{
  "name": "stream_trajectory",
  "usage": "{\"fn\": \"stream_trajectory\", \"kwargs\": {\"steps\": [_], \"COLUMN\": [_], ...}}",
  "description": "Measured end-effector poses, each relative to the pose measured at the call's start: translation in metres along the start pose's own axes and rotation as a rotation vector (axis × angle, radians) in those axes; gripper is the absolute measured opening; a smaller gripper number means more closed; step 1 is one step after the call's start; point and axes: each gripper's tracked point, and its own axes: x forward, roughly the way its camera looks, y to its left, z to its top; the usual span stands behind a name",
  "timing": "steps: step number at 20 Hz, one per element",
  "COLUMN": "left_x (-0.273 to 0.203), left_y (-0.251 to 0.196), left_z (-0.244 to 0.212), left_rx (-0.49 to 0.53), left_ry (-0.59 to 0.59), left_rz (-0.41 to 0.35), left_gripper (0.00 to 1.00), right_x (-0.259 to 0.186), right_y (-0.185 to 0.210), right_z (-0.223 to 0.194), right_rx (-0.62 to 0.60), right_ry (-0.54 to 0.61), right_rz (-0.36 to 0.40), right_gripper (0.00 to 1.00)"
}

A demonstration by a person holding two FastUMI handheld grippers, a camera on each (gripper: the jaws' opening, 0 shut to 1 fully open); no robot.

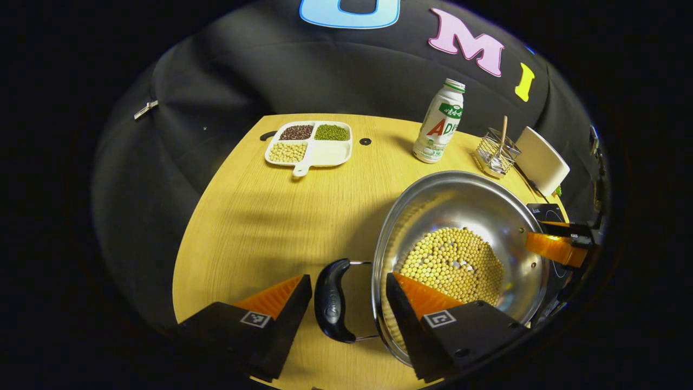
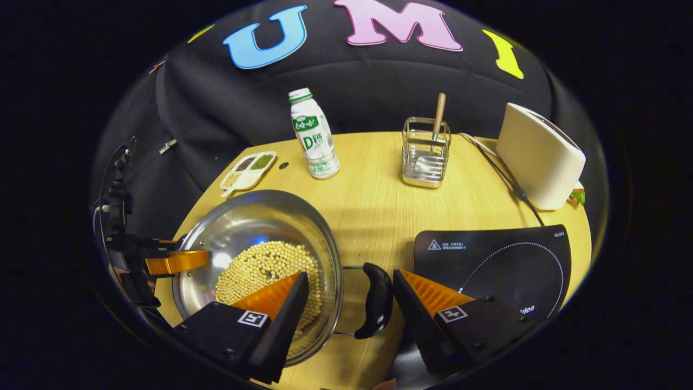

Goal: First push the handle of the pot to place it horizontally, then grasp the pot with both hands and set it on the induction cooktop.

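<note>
We have both claws, left [image 1: 346, 303] and right [image 2: 349, 300], spread apart around the pot's [image 1: 460, 216] handles [image 1: 331, 307]; the pot sits on the surface [image 1: 281, 216] beside the cooktop [image 2: 498, 265], not yet lifted.

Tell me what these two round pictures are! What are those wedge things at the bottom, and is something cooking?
Nothing is cooking yet. A person holds two pinching tools, each with a camera looking along its two fingers. The left gripper straddles one black handle of the shiny steel pot full of yellow beans; the right gripper straddles the other handle. Both are open, not squeezing yet. On the wooden table sit a flat black induction cooktop, a white drink bottle, a wire basket holding a wooden-handled utensil, a white toaster-like box and a white divided dish of coloured beans.
</note>
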Motion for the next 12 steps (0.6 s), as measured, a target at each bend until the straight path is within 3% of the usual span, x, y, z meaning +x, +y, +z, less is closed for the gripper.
{"fn": "stream_trajectory", "kwargs": {"steps": [2, 5, 6, 7, 12], "left_x": [0.002, 0.004, 0.005, 0.004, 0.000], "left_y": [-0.001, -0.002, -0.001, -0.001, -0.002], "left_z": [-0.001, -0.001, -0.003, -0.003, -0.001], "left_rx": [-0.004, -0.007, -0.004, -0.004, -0.019], "left_ry": [0.012, 0.016, 0.019, 0.020, 0.013], "left_rz": [0.001, -0.001, -0.002, -0.007, 0.005], "left_gripper": [0.76, 0.69, 0.68, 0.68, 0.61], "right_x": [0.004, 0.012, 0.011, 0.010, 0.013], "right_y": [-0.002, -0.007, -0.012, -0.011, -0.010], "right_z": [-0.001, 0.002, 0.000, 0.001, -0.009], "right_rx": [0.017, 0.030, 0.022, 0.024, 0.038], "right_ry": [0.008, 0.007, 0.017, 0.025, 0.123], "right_rz": [-0.011, -0.052, -0.071, -0.074, -0.065], "right_gripper": [0.87, 0.85, 0.80, 0.66, 0.57]}}
